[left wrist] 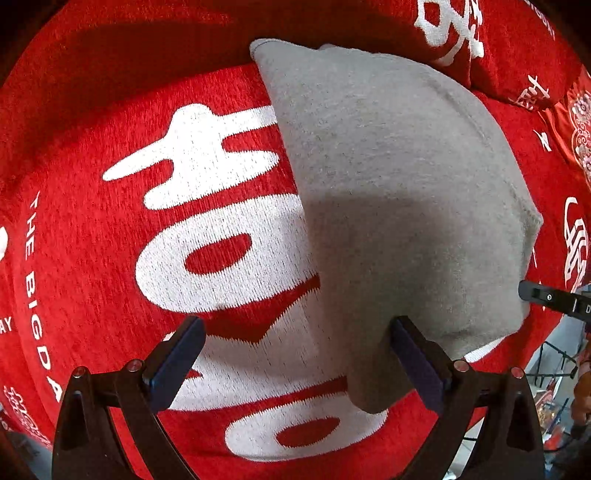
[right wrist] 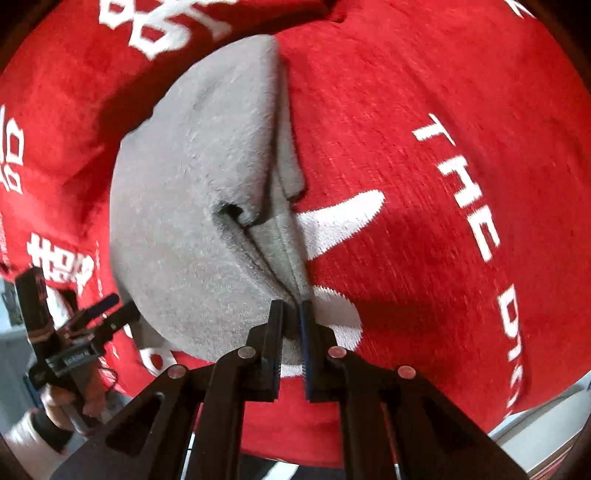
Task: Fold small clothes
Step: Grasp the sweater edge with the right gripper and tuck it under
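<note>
A small grey fleece garment (left wrist: 388,177) lies folded on a red cloth (left wrist: 92,240) with white lettering. My left gripper (left wrist: 295,332) is open just above the garment's near left edge, holding nothing. In the right wrist view the same garment (right wrist: 192,206) shows layered folds and a seam running toward me. My right gripper (right wrist: 291,310) is shut on the garment's near edge, the fabric pinched between its jaws. The left gripper (right wrist: 110,306) shows at the left of that view, and the right gripper's finger (left wrist: 554,299) at the right edge of the left view.
The red cloth (right wrist: 424,258) covers the whole work surface and drops off at the near edge. A red cushion (left wrist: 498,33) with white characters lies behind the garment. Floor and clutter (left wrist: 554,387) show past the cloth's near right edge.
</note>
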